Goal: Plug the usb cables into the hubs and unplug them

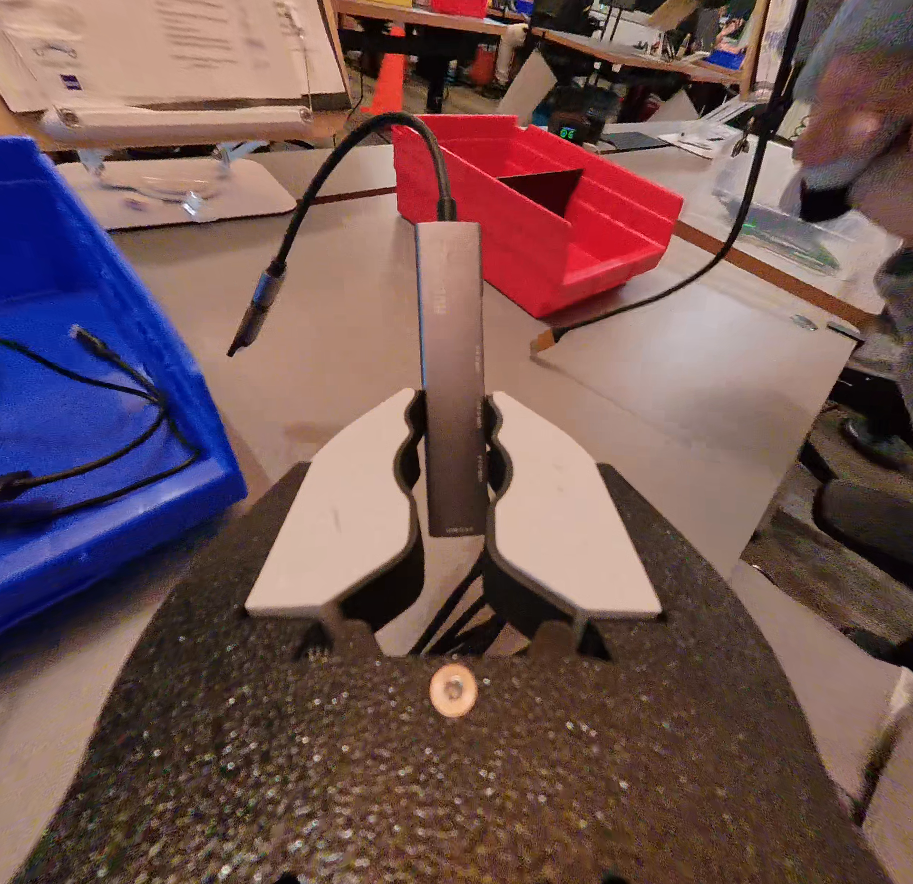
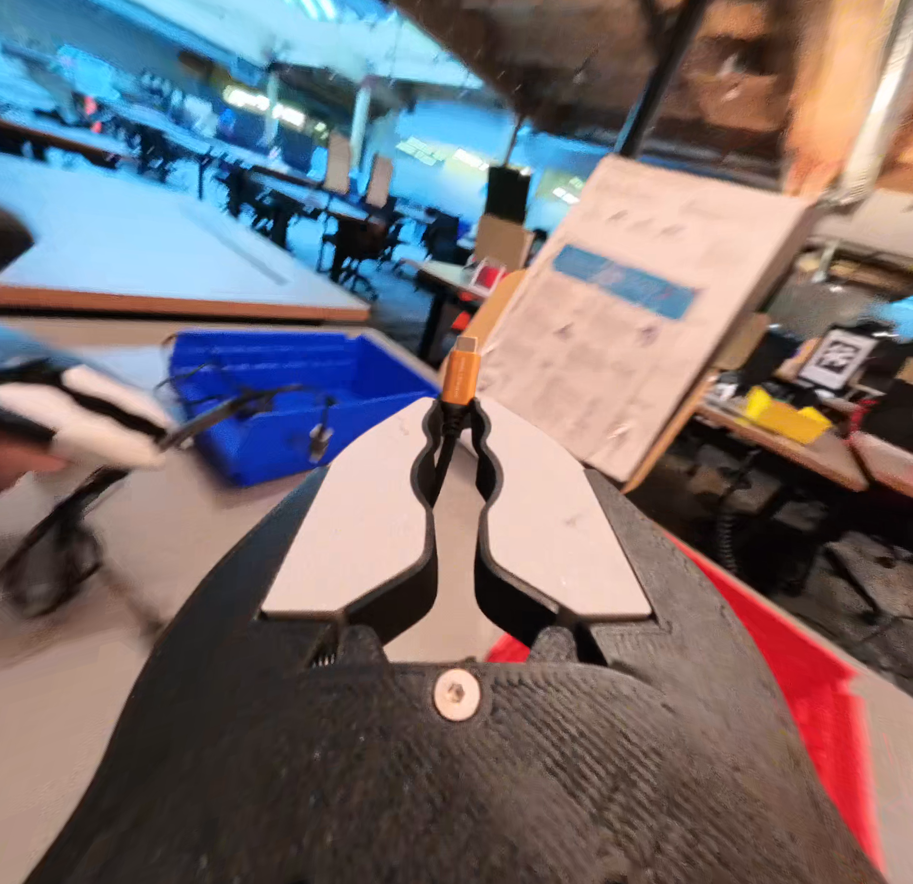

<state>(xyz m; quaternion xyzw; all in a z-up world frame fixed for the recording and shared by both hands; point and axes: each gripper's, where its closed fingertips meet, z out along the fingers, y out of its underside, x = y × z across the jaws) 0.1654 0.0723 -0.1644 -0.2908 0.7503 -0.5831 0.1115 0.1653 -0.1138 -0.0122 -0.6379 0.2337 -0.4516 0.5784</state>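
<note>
Left claw (image 1: 453,406) pinching grey hub (image 1: 452,366), right claw (image 2: 455,406) pinching orange usb plug (image 2: 462,373)

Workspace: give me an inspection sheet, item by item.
Surface: pale table, bare between the bins.
Job's things: grey hub in the left claw; orange plug in the right claw.
Clutter: blue bin with black leads; red bin with nothing seen inside.
Grippers: both shut on their loads.
Cables: hub's own lead hangs free, unplugged; black cable trails across the table.
Surroundings: propped boards, other benches, blurred.
</note>
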